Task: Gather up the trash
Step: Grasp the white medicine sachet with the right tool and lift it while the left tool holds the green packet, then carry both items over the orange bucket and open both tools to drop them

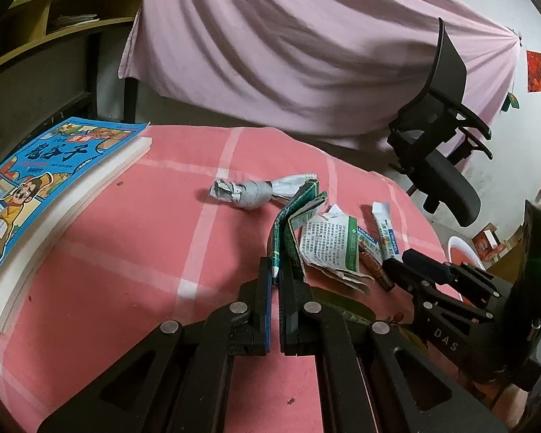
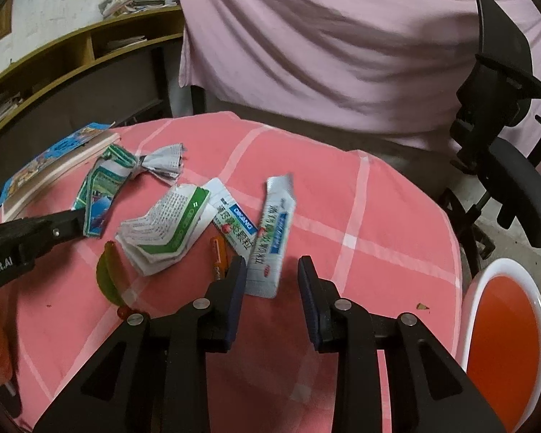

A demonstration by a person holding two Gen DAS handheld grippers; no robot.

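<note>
Your left tool (image 1: 275, 274) is squeezed tight on a green flat wrapper (image 1: 286, 223), which sticks up from between its tips. Your right tool (image 2: 272, 270) has its tips apart and holds nothing; a white packet with blue print (image 2: 270, 238) lies on the cloth just in front, with its near end between the tips. More trash lies beside it: a folded paper leaflet (image 2: 162, 231), a second white packet (image 2: 231, 223), a small orange wrapper (image 2: 218, 256) and a twisted gray paper (image 1: 249, 193). All of it sits on a surface with a pink checked cloth (image 2: 360, 216). A blue comic book (image 1: 36, 187) rests at the left edge. A red and white bin (image 2: 501, 342) stands low on the right. Behind are a black office chair (image 1: 447, 144), a pink sheet (image 1: 288, 43) and a wooden shelf (image 2: 83, 47).
</note>
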